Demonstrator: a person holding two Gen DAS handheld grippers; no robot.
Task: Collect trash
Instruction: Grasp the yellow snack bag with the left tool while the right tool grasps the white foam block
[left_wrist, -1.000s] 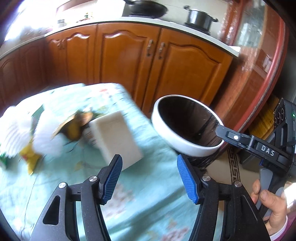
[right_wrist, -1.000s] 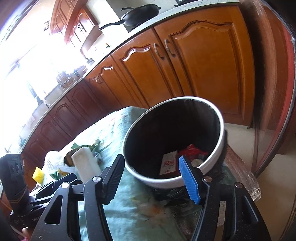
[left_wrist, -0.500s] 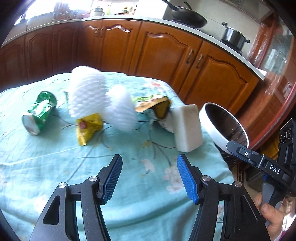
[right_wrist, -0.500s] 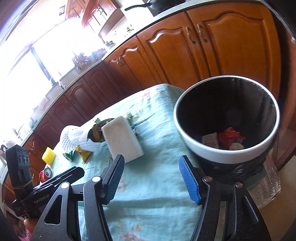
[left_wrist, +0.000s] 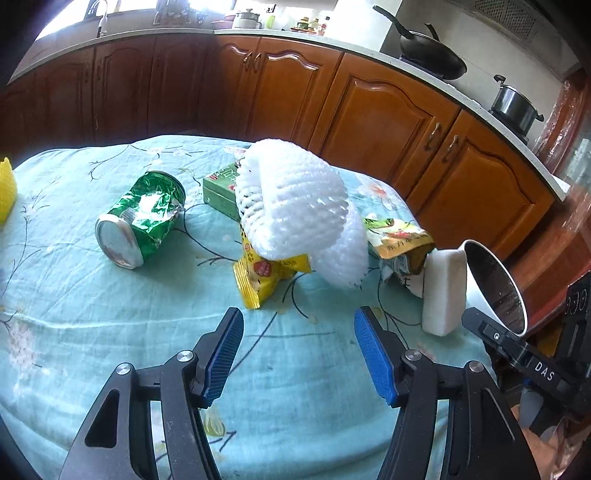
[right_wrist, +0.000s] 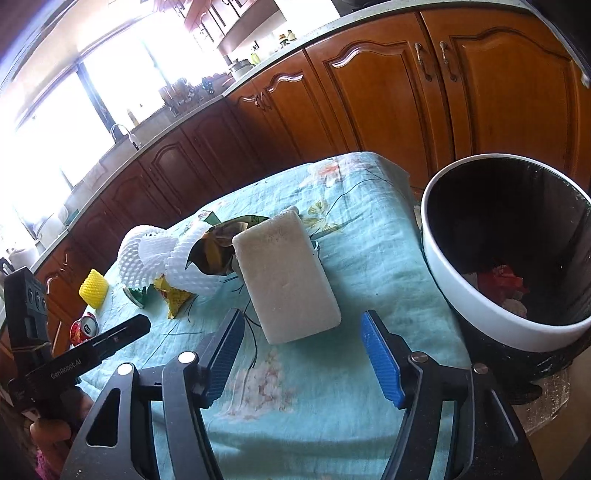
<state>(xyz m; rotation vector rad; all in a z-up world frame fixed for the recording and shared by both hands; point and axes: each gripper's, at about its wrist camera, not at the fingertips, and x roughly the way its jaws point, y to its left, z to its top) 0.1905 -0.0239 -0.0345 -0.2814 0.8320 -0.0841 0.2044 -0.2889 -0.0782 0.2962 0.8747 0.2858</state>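
Both my tongs hang spread wide and holding nothing above a table draped in a teal floral cloth. My left gripper points at the litter heap in the middle of the cloth; my right gripper faces a white foam block that leans tilted against the heap, its lower edge just ahead of the blue pads.

Seen from my left wrist camera, a crushed green can lies on its side, left of the pile and apart from it. A white foam fruit net sits on top of a yellow snack wrapper, with a green carton just behind it. Right of the net, a torn yellow-green pouch touches the foam block. A yellow foam net shows at the far left edge of the cloth.

My right wrist camera picks up the same yellow net near the table's far corner and a red can lying beside it.

Off the table's right end stands the trash bin, white-rimmed with a black liner, its mouth tilted toward me; red and pale scraps lie at its bottom. From the left wrist camera the bin appears just beyond the foam block.

Brown wooden kitchen cabinets run behind the table, with a black wok and a steel pot on the counter.
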